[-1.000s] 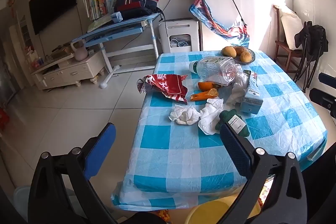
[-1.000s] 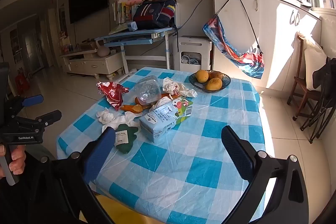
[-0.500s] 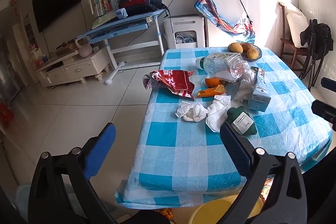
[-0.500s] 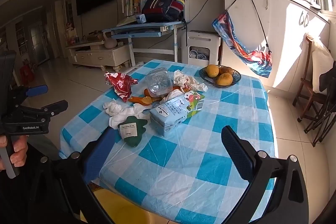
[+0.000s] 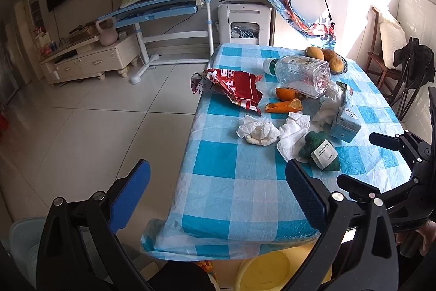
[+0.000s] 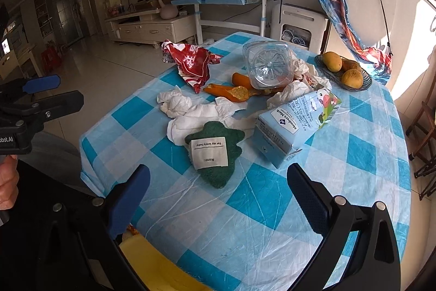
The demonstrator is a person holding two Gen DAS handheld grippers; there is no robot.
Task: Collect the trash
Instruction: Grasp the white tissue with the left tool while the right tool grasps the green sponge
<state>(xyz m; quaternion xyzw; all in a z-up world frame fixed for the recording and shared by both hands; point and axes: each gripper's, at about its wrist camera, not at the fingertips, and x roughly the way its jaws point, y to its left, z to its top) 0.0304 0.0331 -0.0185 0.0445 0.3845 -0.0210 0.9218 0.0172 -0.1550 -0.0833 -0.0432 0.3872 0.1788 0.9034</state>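
Note:
Trash lies on the blue-checked table (image 5: pixel 223 182): a red wrapper (image 5: pixel 234 86) (image 6: pixel 193 64), crumpled tissues (image 5: pixel 259 130) (image 6: pixel 177 102), orange peels (image 5: pixel 286 105) (image 6: pixel 231 92), a clear plastic bottle (image 5: pixel 302 75) (image 6: pixel 268 67), a milk carton (image 5: pixel 344 119) (image 6: pixel 294 124) and a green felt piece with a white label (image 5: pixel 321 152) (image 6: pixel 215 152). My left gripper (image 5: pixel 218 198) is open and empty over the table's near left edge. My right gripper (image 6: pixel 218 198) is open and empty, just short of the green piece. Each gripper shows in the other's view.
A bowl of fruit (image 5: pixel 327 59) (image 6: pixel 343 70) stands at the table's far side. A yellow bin (image 5: pixel 275 272) (image 6: pixel 160 269) sits below the near edge. A wooden chair (image 5: pixel 381 53), a blue desk (image 5: pixel 160 12) and a white appliance (image 5: pixel 245 23) stand around.
Both grippers have moved forward toward the table, so the trash looks larger and closer. Both stay open and empty. Nothing on the table has moved.

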